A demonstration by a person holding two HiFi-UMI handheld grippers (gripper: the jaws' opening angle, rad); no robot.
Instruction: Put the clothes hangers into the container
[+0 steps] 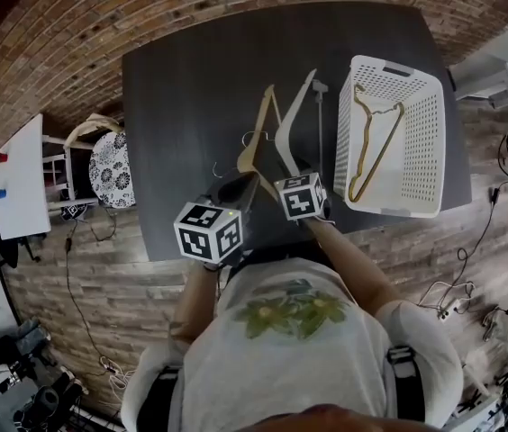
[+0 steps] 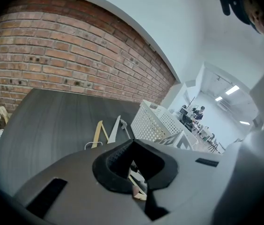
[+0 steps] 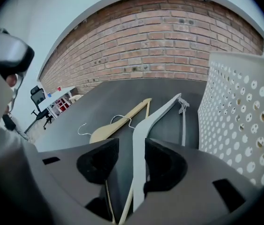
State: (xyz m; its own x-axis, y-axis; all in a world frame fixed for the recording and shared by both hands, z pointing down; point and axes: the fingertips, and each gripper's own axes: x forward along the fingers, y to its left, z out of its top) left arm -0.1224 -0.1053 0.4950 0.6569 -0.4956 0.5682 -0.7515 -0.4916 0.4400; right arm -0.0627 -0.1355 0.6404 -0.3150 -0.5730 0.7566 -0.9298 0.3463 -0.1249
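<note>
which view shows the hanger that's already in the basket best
The head view: looking down into the white basket, it shows the wooden hanger lying inside. The left gripper view shows only the basket's outer wall, the right gripper view its perforated side; the hanger is hidden in both.

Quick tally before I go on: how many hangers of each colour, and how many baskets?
Wooden hangers: 2, one on the table, one in the basket
White hanger: 1
White basket: 1
Total: 4
</note>
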